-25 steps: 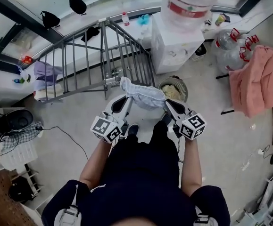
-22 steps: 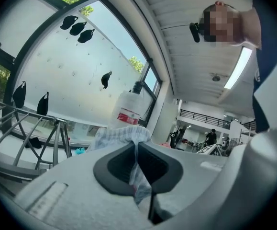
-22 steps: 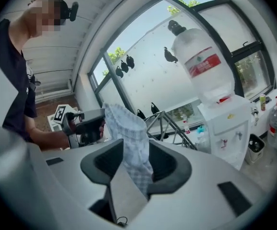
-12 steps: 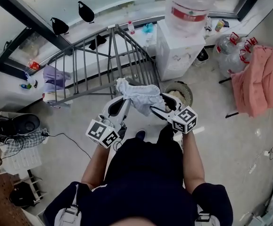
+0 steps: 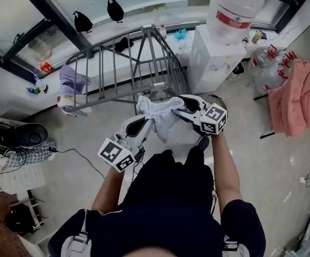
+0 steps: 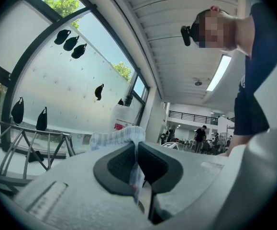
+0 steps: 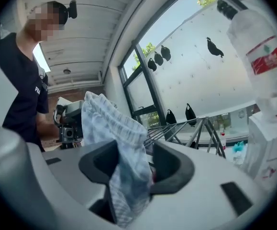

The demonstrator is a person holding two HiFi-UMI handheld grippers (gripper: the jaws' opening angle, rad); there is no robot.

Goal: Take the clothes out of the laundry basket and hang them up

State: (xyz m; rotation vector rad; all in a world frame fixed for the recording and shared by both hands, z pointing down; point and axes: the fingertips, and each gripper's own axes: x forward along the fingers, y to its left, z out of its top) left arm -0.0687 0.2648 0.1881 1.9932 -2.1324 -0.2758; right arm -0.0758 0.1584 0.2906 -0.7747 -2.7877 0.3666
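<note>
Drying rack (image 5: 150,58) close ahead; water dispenser (image 5: 213,63) ahead-right; bare floor (image 5: 251,143) open at right.

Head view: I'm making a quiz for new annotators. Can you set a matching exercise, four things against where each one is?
1 pale garment
2 pink cloth
3 water bottle
4 purple garment

A upturned on the white dispenser
B draped at the right edge
C hung at the grey drying rack's left end
D pinched in the left gripper

Pairs: 1-D, 2-B, 3-A, 4-C
</note>
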